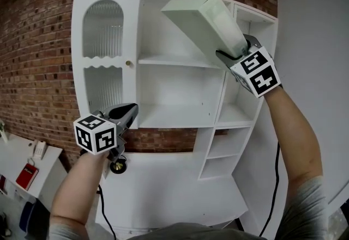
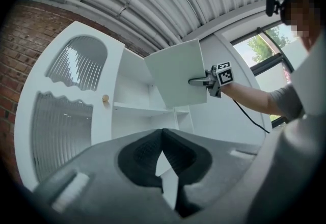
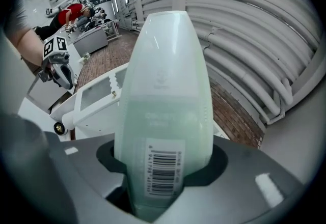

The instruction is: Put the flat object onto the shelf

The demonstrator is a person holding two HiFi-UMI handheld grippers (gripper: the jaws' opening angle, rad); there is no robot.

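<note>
Head view: white shelf unit point(image 1: 174, 119) against a brick wall point(image 1: 38, 59). It has a ribbed-glass door point(image 1: 102, 29) on the left with a small knob point(image 1: 128, 63). The right gripper point(image 1: 234, 52) is raised high and holds a flat box point(image 1: 204, 21), pale green, by one end. The box tilts up and to the left in front of the top open compartment and is not resting on any shelf board. The left gripper point(image 1: 131, 109) is low, near the unit's lower left, well apart from the box.

Left gripper view: the left gripper point(image 2: 162, 134) has its jaws closed tip to tip with nothing between them. Beyond it, the flat box point(image 2: 175, 79) shows its broad face, with the right gripper point(image 2: 204, 81) at its edge.

Right gripper view: the right gripper point(image 3: 163, 154) has its jaws clamped on the narrow sides of the flat box point(image 3: 165, 90). A barcode label point(image 3: 162, 172) sits near the held end. The left gripper point(image 3: 63, 73) is far off to the left.
</note>
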